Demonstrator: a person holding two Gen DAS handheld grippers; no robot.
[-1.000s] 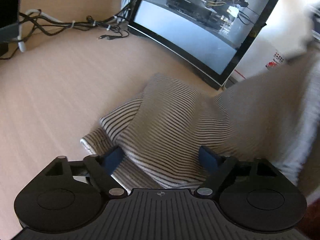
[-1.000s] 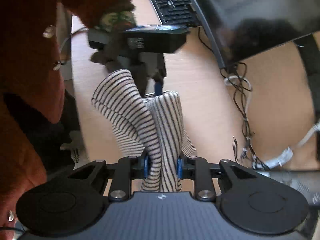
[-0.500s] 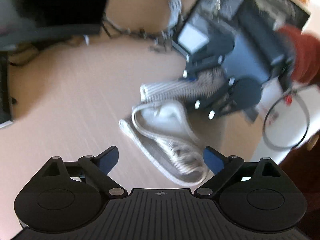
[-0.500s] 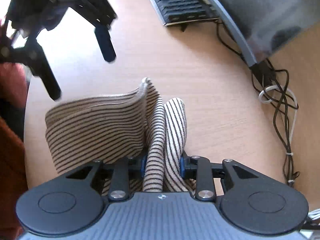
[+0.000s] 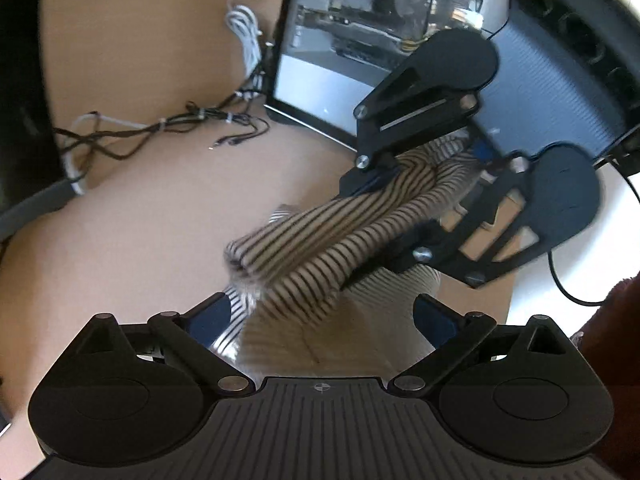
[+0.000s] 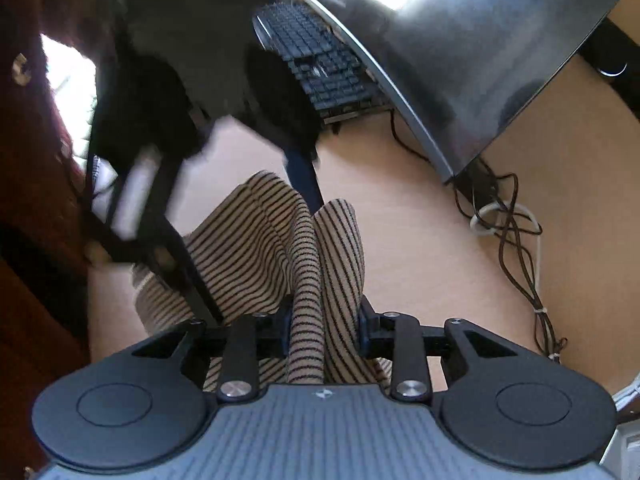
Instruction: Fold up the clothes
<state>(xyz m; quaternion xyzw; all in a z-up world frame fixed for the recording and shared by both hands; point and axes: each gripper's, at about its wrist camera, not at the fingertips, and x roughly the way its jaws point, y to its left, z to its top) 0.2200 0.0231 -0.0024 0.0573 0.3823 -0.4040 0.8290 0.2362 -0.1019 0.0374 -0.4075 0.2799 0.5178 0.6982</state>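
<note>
Striped cloth, beige knit with thin dark bars, lies bunched on the desk near its front edge. One gathered fold runs up between the right gripper's narrow jaws, whose pads press it from both sides; the rest spreads to the left in soft ridges. From the left wrist view the cloth forms a thick roll ending in a rumpled hem. The left gripper hovers over it, jaws wide and opening, pads clear of the fabric. Farther back lie cables, a keyboard and a monitor.
</note>
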